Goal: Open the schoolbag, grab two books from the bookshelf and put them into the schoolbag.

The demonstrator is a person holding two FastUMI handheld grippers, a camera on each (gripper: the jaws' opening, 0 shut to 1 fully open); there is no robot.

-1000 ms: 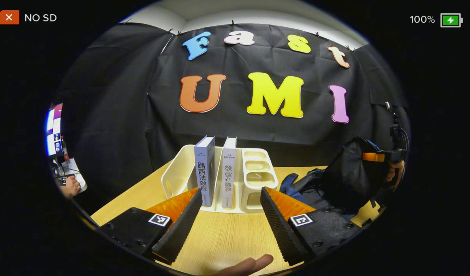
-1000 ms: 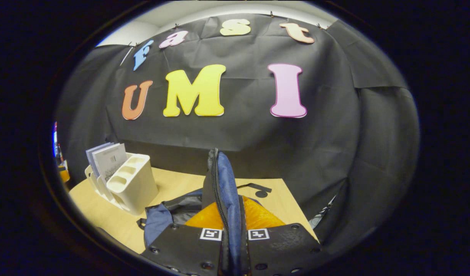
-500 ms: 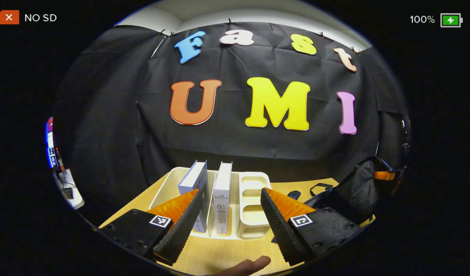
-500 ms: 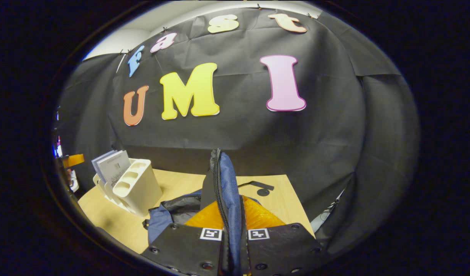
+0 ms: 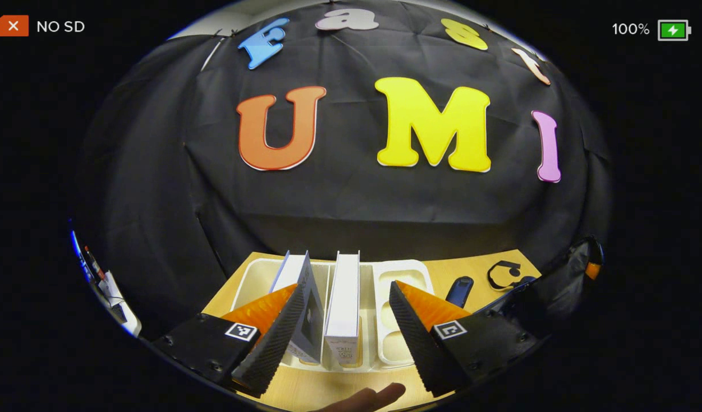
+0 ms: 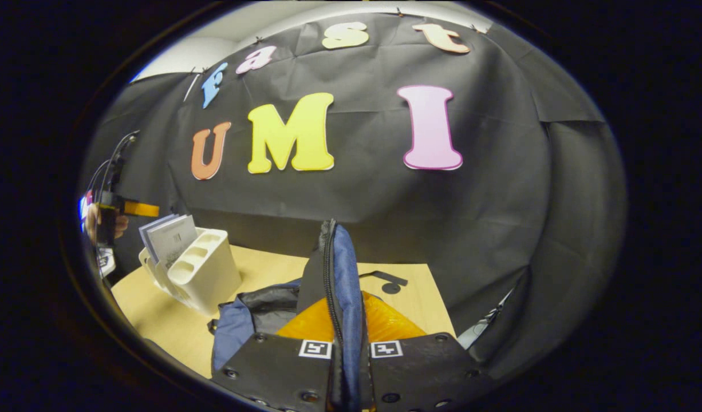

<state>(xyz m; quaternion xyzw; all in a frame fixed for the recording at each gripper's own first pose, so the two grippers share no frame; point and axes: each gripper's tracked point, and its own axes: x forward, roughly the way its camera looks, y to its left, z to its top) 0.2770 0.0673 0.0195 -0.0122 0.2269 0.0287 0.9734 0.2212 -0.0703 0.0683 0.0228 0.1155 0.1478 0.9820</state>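
Your left gripper (image 5: 345,320) gapes above two upright books (image 5: 342,303) in the bookshelf (image 5: 253,274), table's far edge. Stiff, slick covers: pinch across the top. Right gripper (image 6: 350,355) clamps the floppy schoolbag (image 6: 342,274) rim.

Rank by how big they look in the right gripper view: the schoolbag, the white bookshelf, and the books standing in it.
1. schoolbag, largest, though it is nearest the camera, which inflates it.
2. white bookshelf, farther off on the table.
3. books, smallest; only their upper parts show above the shelf.
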